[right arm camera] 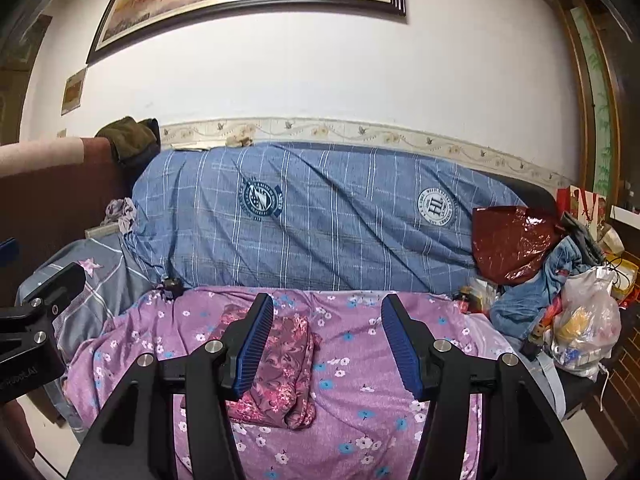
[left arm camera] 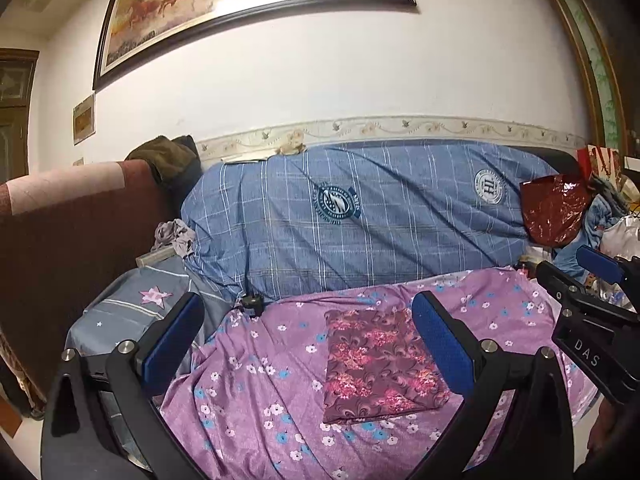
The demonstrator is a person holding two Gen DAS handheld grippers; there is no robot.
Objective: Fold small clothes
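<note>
Hovering left, the left gripper [left arm camera: 308, 336] gapes wide and empty; the folded maroon floral garment [left arm camera: 380, 364] lies flat on the purple flowered sheet [left arm camera: 256, 392] just ahead, long axis running away toward the blue plaid bolster [left arm camera: 360, 216]. Right gripper [right arm camera: 327, 344], jaws apart, holds nothing, the cloth down to its left.

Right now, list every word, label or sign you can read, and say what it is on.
"DAS": white letters on the right tool's black body.
"HL": white round crest on the blue plaid cover; its ring lettering is too small.
Dark round crest: lettering blurred.
</note>
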